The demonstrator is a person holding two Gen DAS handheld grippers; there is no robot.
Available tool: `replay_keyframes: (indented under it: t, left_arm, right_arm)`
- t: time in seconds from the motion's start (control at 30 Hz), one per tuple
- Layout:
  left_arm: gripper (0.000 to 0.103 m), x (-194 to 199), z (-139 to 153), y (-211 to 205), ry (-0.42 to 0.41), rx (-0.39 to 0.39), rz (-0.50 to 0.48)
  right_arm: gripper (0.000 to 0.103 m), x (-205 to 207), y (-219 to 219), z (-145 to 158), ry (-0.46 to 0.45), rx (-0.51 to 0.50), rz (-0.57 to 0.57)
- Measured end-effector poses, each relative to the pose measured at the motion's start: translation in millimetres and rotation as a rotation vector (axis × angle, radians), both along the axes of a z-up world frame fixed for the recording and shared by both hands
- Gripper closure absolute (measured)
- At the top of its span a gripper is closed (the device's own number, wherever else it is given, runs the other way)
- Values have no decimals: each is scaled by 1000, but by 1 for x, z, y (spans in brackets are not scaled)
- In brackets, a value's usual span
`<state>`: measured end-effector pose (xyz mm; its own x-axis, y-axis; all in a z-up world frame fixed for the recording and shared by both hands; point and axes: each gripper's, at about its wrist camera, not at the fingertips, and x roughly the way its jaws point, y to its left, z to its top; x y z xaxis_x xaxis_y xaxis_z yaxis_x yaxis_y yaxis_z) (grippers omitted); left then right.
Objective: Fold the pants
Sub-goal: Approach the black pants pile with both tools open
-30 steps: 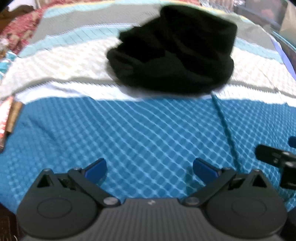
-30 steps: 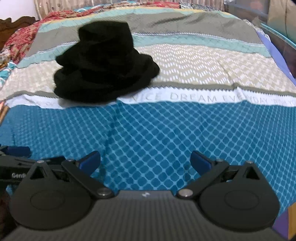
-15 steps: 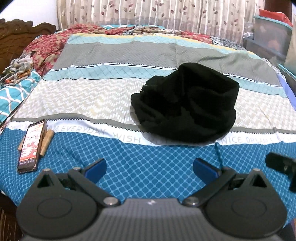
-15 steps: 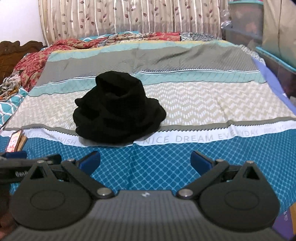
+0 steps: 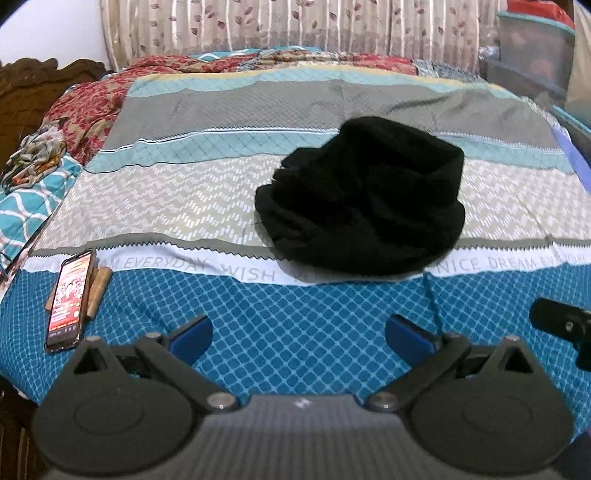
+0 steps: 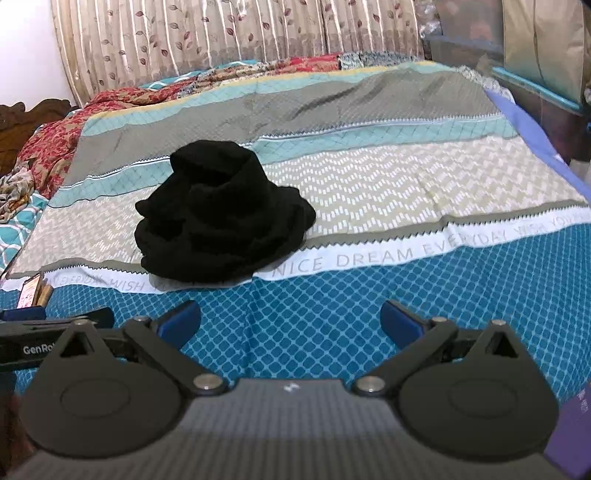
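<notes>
The black pants (image 5: 364, 199) lie in a crumpled heap on the striped bedspread (image 5: 184, 199), past the blue band. In the right wrist view the heap (image 6: 221, 218) sits left of centre. My left gripper (image 5: 299, 336) is open and empty, held over the blue band short of the heap. My right gripper (image 6: 290, 323) is open and empty too, at about the same distance, to the right of the left one. Neither touches the pants.
A phone (image 5: 70, 299) with a lit screen lies on a wooden stick at the bed's left front. A red patterned quilt (image 5: 92, 107) is bunched at the far left. Storage boxes (image 5: 532, 62) stand right of the bed. Curtains (image 6: 221, 33) hang behind.
Both grippers have pulled back and tilted up from the bedspread, so the whole bed and the curtains now show. The pants have not moved. Both grippers stayed open.
</notes>
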<state>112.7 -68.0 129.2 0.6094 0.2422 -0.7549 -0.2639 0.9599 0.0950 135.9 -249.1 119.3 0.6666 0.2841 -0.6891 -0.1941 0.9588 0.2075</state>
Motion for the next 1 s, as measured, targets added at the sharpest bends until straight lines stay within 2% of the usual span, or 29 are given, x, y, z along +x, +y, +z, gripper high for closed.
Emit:
replay_keyframes:
  t: [0.1, 0.33, 0.7, 1.0]
  left_arm:
    - [0, -8, -9, -1, 33, -13, -26]
    - [0, 5, -19, -25, 93, 4, -84]
    - [0, 11, -24, -47, 111, 39, -121]
    - [0, 11, -28, -39, 129, 37, -117]
  right_arm:
    - [0, 0, -4, -4, 33, 13, -20]
    - [0, -1, -15, -7, 56, 37, -43]
    - [0, 7, -39, -13, 84, 69, -76]
    - [0, 11, -40, -15, 90, 76, -67]
